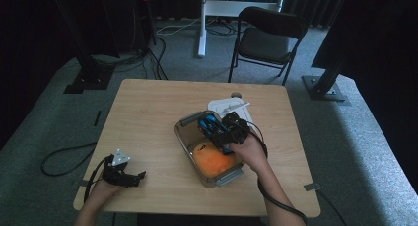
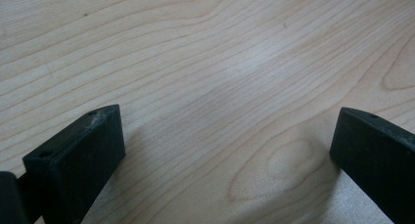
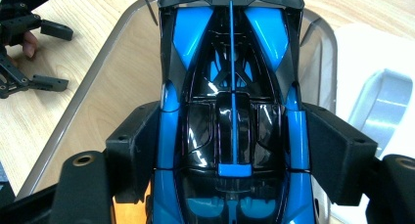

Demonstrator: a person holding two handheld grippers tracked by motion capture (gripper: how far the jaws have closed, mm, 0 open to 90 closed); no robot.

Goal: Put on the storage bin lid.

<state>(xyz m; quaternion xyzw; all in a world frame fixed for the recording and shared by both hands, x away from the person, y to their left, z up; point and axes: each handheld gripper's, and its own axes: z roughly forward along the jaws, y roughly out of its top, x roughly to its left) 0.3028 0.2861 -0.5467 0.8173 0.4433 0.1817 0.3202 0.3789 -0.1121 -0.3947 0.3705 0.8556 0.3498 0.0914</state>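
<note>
A blue and black toy car (image 3: 232, 101) is clamped between the jaws of my right gripper (image 3: 230, 155), which is shut on its sides. In the high view the toy car (image 1: 213, 129) hangs over the far end of a clear plastic box (image 1: 183, 134) with grey handles. An orange soft thing (image 1: 213, 159) lies inside the box. My left gripper (image 1: 135, 178) rests near the table's front left, open, with bare wood between its jaws (image 2: 227, 160). In the right gripper view the left gripper (image 3: 46, 57) shows at far left.
A white lid (image 1: 227, 106) with a grey clip lies on the table behind the box. A black folding chair (image 1: 266, 38) stands on the carpet beyond the table. Dark frame legs (image 1: 88, 73) stand left and right on the floor.
</note>
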